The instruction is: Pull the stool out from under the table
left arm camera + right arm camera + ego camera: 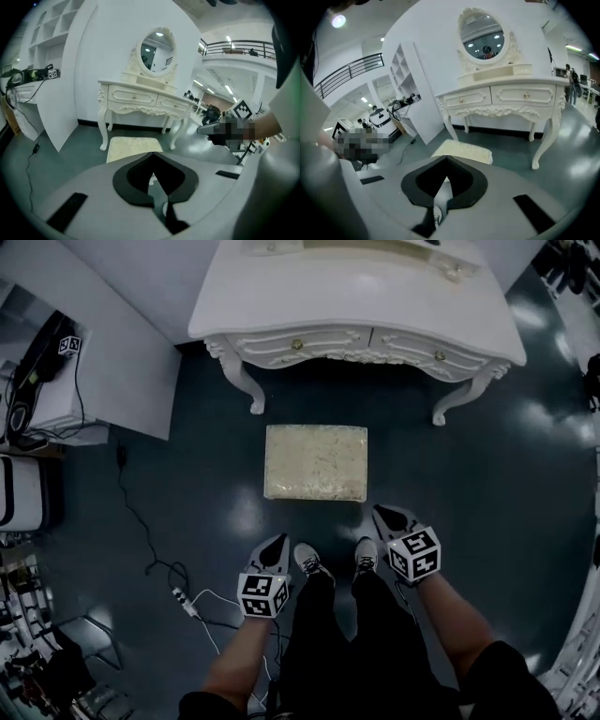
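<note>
A cream cushioned stool (315, 462) stands on the dark floor, out in front of the white dressing table (356, 310). It also shows in the left gripper view as the stool (133, 146) and in the right gripper view as the stool (465, 150). My left gripper (276, 545) hangs shut and empty near the person's left shoe, short of the stool. My right gripper (384, 516) is shut too, holding nothing, just off the stool's near right corner. Both sets of jaws meet at a point, left gripper (152, 154) and right gripper (447, 158).
A white panel (122, 352) stands at the left. Cables and a power strip (183, 601) lie on the floor at the lower left. A desk with equipment (37, 381) is at the far left. The person's shoes (314, 562) stand just behind the stool.
</note>
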`<state>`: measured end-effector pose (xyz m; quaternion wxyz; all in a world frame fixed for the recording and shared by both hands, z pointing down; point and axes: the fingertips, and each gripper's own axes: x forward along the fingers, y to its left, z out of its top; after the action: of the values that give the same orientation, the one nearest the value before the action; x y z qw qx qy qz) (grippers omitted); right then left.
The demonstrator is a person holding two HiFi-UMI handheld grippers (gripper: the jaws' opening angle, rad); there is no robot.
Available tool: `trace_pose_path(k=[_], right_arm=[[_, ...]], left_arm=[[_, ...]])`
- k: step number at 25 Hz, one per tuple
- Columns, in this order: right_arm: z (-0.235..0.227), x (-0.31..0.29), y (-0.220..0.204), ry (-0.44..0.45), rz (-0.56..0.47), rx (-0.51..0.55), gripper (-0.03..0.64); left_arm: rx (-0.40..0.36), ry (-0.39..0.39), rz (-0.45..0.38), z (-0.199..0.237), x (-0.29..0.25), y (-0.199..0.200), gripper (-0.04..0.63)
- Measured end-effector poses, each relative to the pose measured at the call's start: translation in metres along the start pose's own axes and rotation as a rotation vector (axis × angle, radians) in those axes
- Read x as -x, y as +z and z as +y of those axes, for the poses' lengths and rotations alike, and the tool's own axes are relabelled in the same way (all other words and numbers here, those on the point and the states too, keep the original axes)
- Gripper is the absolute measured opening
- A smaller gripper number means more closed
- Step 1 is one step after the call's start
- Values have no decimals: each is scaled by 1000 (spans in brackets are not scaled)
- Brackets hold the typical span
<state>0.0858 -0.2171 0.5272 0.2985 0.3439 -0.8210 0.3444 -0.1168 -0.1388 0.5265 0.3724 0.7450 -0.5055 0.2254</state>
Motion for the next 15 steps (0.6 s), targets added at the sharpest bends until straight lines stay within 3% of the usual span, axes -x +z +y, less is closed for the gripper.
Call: trace_pose_path(k=[4,7,11,15], right_arm=[[29,51,97,23,-148,12,28],[56,105,143,42,-200,14,28],[85,156,186,65,-260,37,28],[118,195,203,101,-293,71,28]], left_arm=[[11,-67,-92,-35,40,94,8],[25,-151,-103,-82,81,142,8],[2,-287,-148,-130,119,191,8],[-33,-351,-171,-152,150,211,8]])
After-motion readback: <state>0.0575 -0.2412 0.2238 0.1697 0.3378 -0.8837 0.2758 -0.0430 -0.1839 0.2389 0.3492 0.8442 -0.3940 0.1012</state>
